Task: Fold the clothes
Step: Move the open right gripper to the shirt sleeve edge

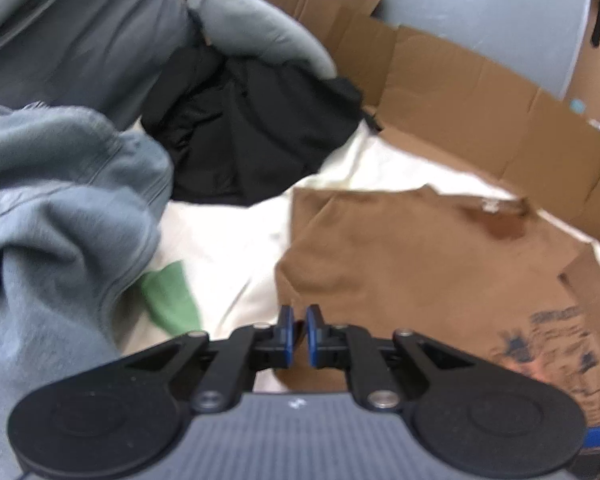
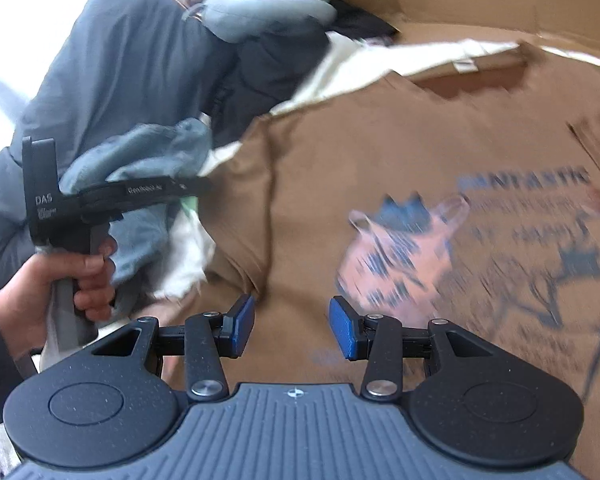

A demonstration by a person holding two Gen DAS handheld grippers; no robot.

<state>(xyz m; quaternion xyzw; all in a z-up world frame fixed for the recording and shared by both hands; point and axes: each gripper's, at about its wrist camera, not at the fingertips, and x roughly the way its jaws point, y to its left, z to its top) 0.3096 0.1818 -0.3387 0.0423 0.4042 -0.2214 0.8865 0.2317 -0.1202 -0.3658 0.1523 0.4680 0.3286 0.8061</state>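
A brown T-shirt [image 1: 412, 248] with a blue and pink print lies spread flat on a white sheet [image 1: 220, 240]. My left gripper [image 1: 300, 330] hovers over the shirt's near left edge. Its blue pads stand almost together with only a thin slit between them, and no cloth is gripped. In the right wrist view, my right gripper [image 2: 292, 326] is open above the brown T-shirt [image 2: 340, 168], just left of its print [image 2: 412, 248], with nothing between its pads. The left gripper [image 2: 196, 186], held by a hand [image 2: 60, 280], shows at the left of that view.
A pile of grey garments [image 1: 52, 208] and a black garment [image 1: 252, 128] lie to the left and behind. A green cloth [image 1: 172, 300] peeks out under the grey one. Brown cardboard walls [image 1: 480, 92] border the sheet at the back right.
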